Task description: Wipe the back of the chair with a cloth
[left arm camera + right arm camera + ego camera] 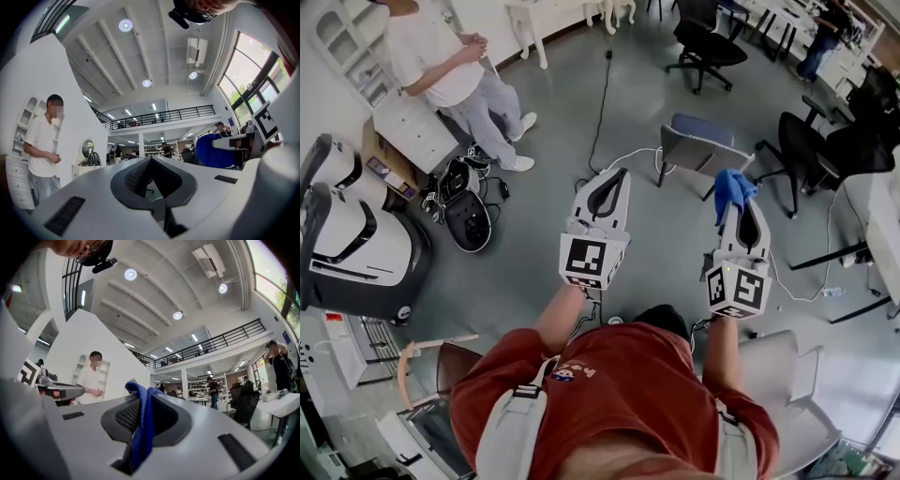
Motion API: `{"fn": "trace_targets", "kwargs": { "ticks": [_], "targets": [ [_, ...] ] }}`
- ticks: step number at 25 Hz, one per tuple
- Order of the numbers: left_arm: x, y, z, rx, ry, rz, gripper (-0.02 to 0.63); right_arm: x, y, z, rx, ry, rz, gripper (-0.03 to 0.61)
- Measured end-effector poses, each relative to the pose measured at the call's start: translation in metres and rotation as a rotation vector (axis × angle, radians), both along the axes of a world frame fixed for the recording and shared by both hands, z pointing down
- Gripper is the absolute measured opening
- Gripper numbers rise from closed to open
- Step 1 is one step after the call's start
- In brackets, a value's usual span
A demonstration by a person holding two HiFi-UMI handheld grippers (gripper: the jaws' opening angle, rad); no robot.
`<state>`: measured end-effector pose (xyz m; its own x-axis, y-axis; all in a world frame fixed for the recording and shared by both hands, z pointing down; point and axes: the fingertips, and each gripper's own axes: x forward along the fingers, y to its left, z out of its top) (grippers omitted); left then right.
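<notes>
Blue cloth sits pinched in your right claw; your left claw is closed, empty. Risk: thin hold, so cloth may pull free rubbing the chair back.

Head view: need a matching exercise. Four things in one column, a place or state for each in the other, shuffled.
Things:
1. cloth
2. left gripper
3. chair with blue seat
4. person in white shirt

Places or states:
A. standing beside the white drawers
B. shut, nothing between its fingers
C. pinched by the right gripper
D. on the floor ahead of both grippers, untouched

Pairs: 1-C, 2-B, 3-D, 4-A
</notes>
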<state>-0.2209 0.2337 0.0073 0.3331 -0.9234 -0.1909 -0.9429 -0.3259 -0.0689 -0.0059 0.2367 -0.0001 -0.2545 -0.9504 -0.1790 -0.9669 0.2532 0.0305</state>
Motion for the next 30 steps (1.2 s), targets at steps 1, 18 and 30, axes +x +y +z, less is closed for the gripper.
{"fn": "trace_targets", "kwargs": {
  "ticks": [1, 18, 30],
  "targets": [
    [0.001, -0.003, 0.003, -0.004, -0.001, 0.002, 0.012, 0.001, -0.002, 0.003, -0.005, 0.000, 0.002, 0.048],
    [0.087, -0.150, -0.003, 0.012, -0.034, 0.011, 0.012, 0.094, -0.150, 0.011, 0.000, -0.042, 0.030, 0.048],
    [0.175, -0.274, 0.006, -0.027, -0.016, -0.006, 0.014, 0.192, -0.272, 0.032, -0.042, -0.076, 0.037, 0.048]
  ]
}}
